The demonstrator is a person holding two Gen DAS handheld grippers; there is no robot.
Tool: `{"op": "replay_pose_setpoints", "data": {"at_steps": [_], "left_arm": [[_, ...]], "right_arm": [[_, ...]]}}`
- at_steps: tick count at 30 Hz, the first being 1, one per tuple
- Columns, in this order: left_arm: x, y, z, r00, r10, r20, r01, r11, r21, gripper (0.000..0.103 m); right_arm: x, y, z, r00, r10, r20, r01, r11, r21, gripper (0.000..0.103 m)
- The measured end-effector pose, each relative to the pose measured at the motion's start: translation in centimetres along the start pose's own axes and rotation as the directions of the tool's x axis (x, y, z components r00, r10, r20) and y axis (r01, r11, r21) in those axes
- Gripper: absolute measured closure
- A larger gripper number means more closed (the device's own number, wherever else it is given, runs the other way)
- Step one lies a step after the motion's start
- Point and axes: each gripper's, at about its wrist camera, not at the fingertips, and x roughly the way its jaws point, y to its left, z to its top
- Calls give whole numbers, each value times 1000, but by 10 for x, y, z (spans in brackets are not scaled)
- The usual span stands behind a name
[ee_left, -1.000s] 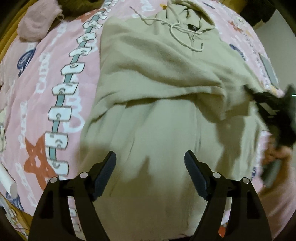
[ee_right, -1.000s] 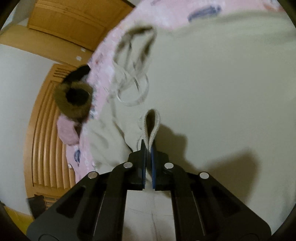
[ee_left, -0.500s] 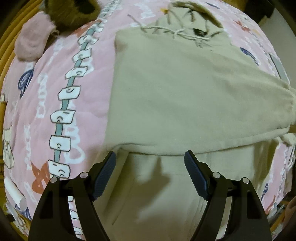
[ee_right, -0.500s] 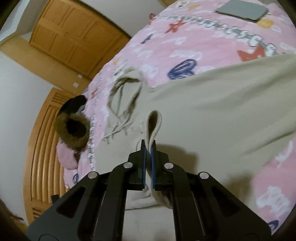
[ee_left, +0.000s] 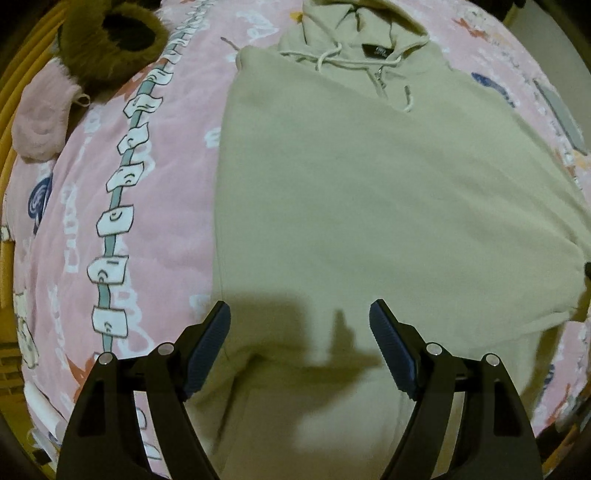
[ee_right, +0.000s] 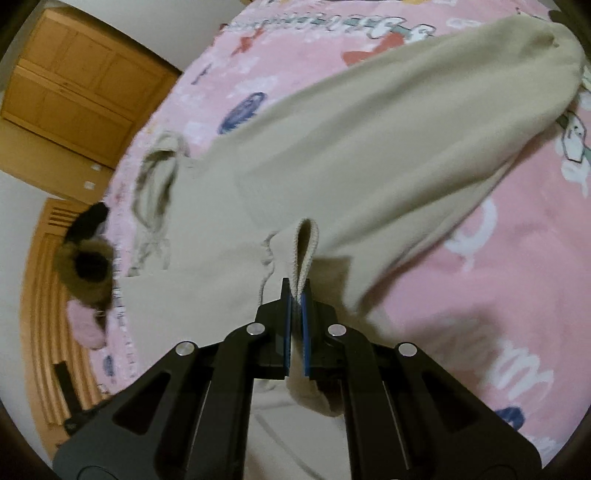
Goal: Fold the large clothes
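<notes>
While the beige hoodie (ee_left: 369,206) lies flat on the pink blanket (ee_left: 74,206), hood at 12 o'clock, left gripper (ee_left: 300,347) above it with fingers wide and empty, right gripper (ee_right: 295,295) clamped on ribbed sleeve cuff (ee_right: 306,243), sleeve stretching toward 2 o'clock.

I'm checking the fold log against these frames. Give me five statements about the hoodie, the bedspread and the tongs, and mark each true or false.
1. The right tongs are shut on the ribbed cuff of the beige hoodie. True.
2. The left tongs grip the hoodie's hem. False: they are open above the fabric and hold nothing.
3. The hoodie lies on a pink patterned bedspread. True.
4. The hood points toward the left tongs. False: it lies at the far end, away from them.
5. A brown furry item lies on the bedspread beside a pink fluffy item. True.
</notes>
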Motion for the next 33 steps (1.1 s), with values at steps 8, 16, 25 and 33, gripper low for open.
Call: {"op": "replay_pose_setpoints", "data": {"at_steps": [8, 16, 25, 33], "left_arm": [[15, -19, 27, 1000, 16, 20, -16, 999, 31, 28], [6, -99, 25, 999, -36, 39, 29, 985, 167, 28], [42, -171, 1, 1000, -5, 0, 5, 971, 238, 28], [27, -179, -15, 999, -1, -38, 8, 985, 172, 29]], "right_arm": [[34, -17, -16, 993, -115, -26, 112, 990, -88, 99], [42, -30, -22, 996, -86, -13, 84, 990, -110, 99], [0, -48, -16, 997, -70, -12, 69, 996, -57, 92], [-35, -37, -9, 997, 80, 4, -80, 996, -49, 92]]}}
